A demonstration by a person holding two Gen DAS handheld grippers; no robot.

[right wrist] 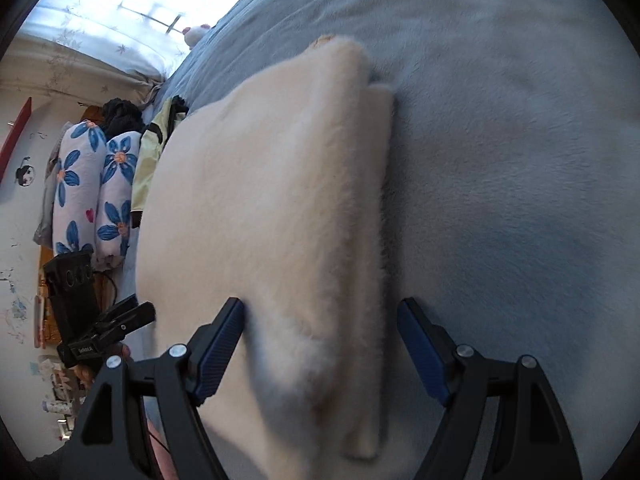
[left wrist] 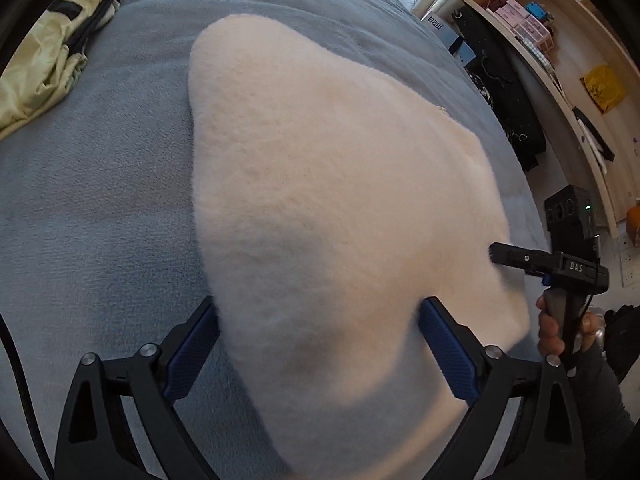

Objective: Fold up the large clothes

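A fluffy cream-white garment [left wrist: 328, 200] lies folded on a blue bed blanket [left wrist: 100, 208]. My left gripper [left wrist: 318, 320] is open, its blue-padded fingers either side of the garment's near corner. My right gripper [right wrist: 320, 320] is open too, its fingers straddling the near end of the folded garment [right wrist: 264, 208], whose stacked layers show along the right edge. The right gripper also shows in the left wrist view [left wrist: 496, 254] at the garment's right edge, held by a hand. The left gripper shows in the right wrist view [right wrist: 136, 316] at the lower left.
A pale yellow-green garment [left wrist: 44, 60] lies bunched at the blanket's far left. Shelves with boxes [left wrist: 532, 28] and a black bag [left wrist: 504, 92] stand to the right of the bed. Floral bolsters [right wrist: 92, 188] lie beside the bed in the right wrist view.
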